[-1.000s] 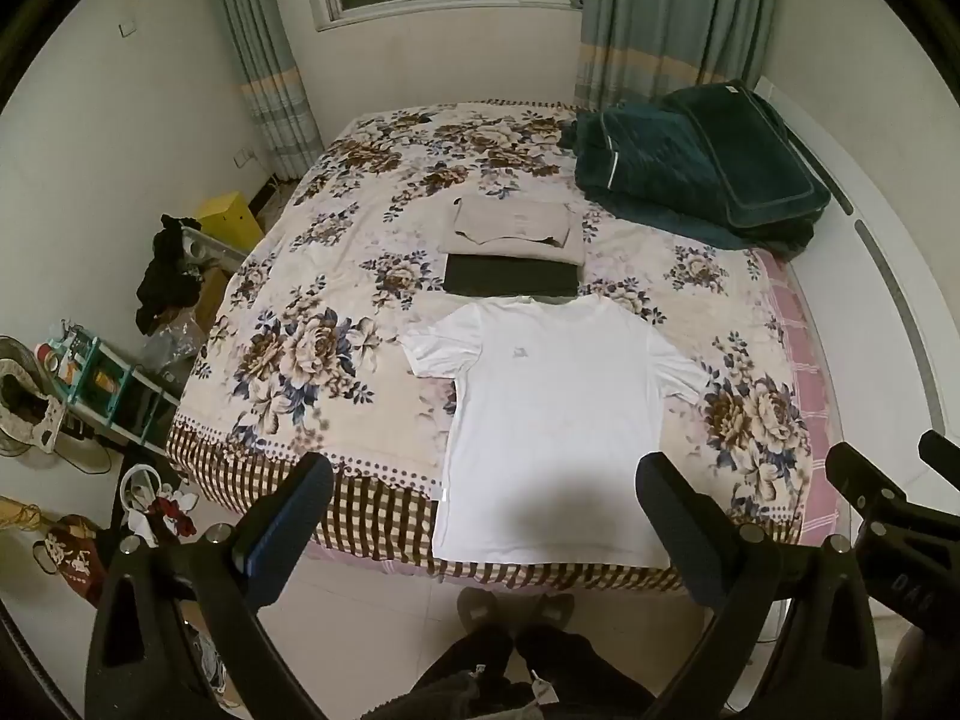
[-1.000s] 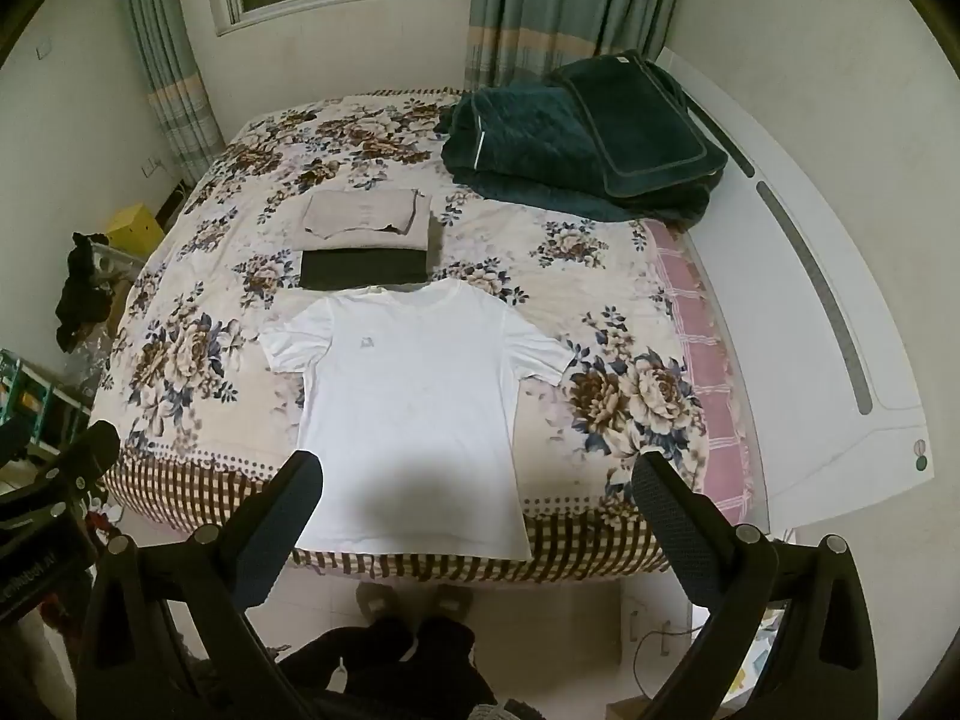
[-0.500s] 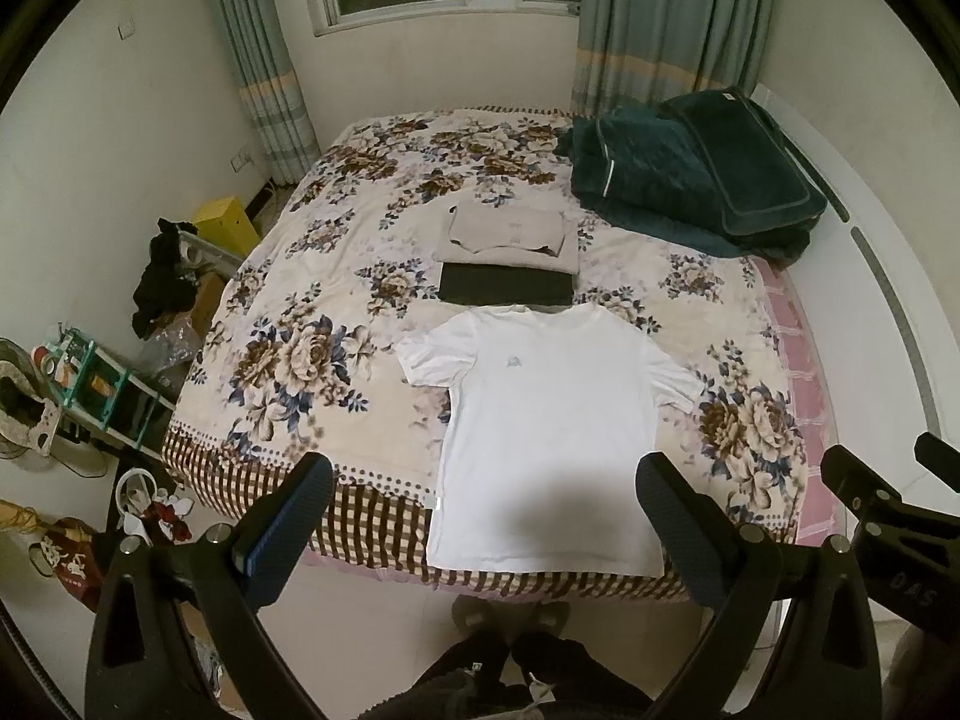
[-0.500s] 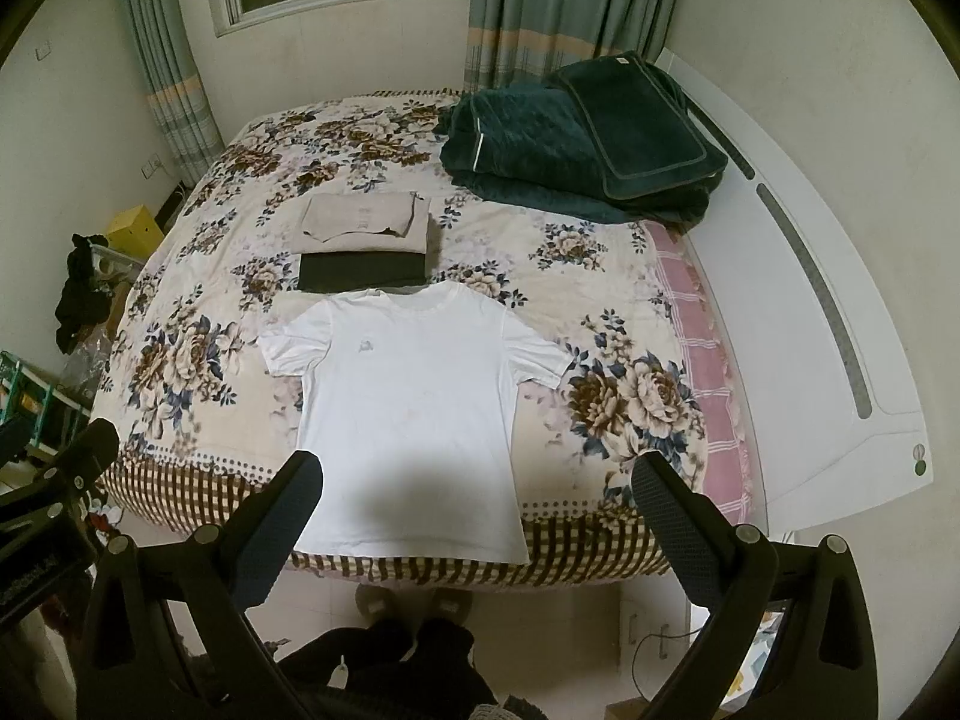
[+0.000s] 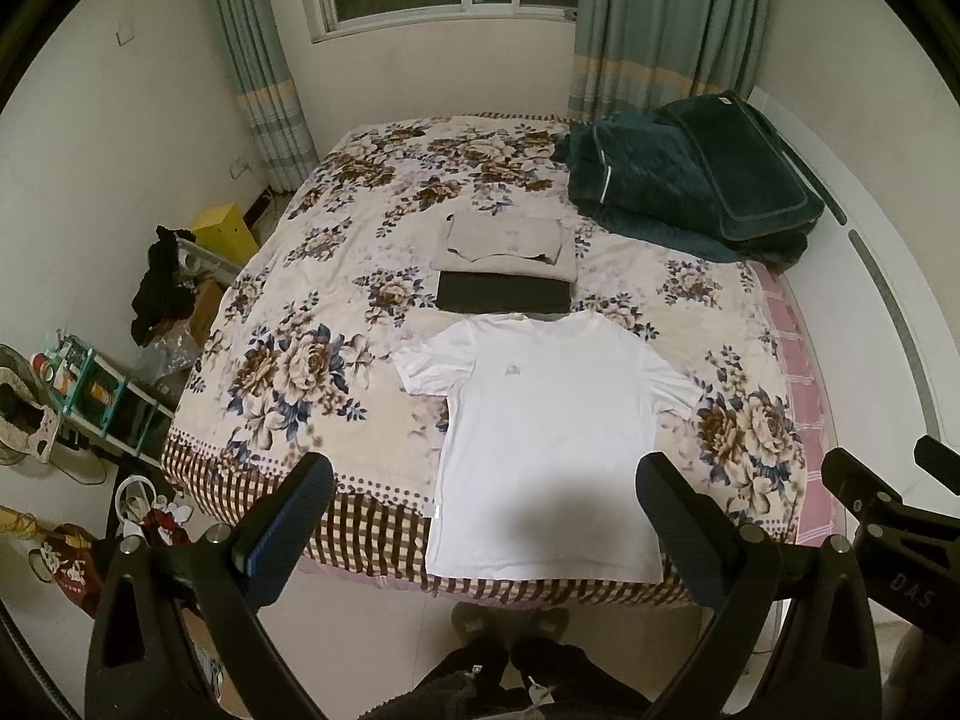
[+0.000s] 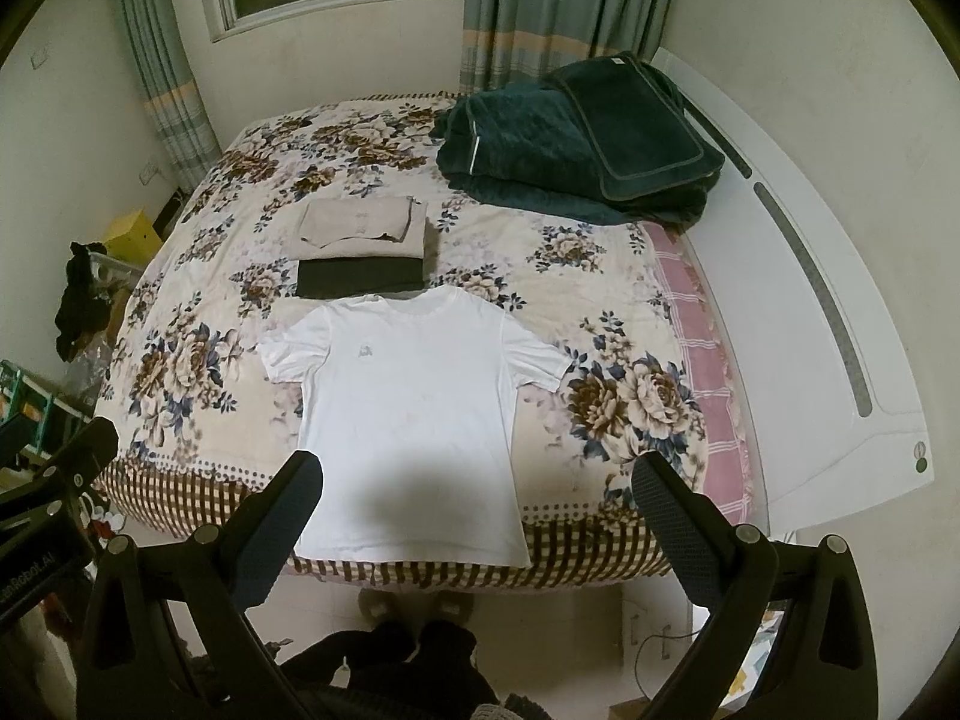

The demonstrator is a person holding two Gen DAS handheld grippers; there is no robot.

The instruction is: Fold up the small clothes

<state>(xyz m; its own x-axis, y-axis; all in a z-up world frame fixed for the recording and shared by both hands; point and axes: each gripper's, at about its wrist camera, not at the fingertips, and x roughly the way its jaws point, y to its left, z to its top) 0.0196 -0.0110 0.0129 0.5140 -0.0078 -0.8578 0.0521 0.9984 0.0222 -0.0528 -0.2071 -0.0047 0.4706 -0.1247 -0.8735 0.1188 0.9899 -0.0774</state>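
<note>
Floral bed [image 5: 312, 372] ahead of tongs; dark green quilt [image 5: 690, 192] far right, yellow box [image 5: 225, 231] and teal rack [image 5: 90, 390] on floor left.

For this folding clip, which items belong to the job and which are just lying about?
Job:
white T-shirt, spread flat, unfolded
folded beige garment
folded dark garment
left gripper and right gripper, open

Lying about:
green quilt
yellow box
slippers
</note>
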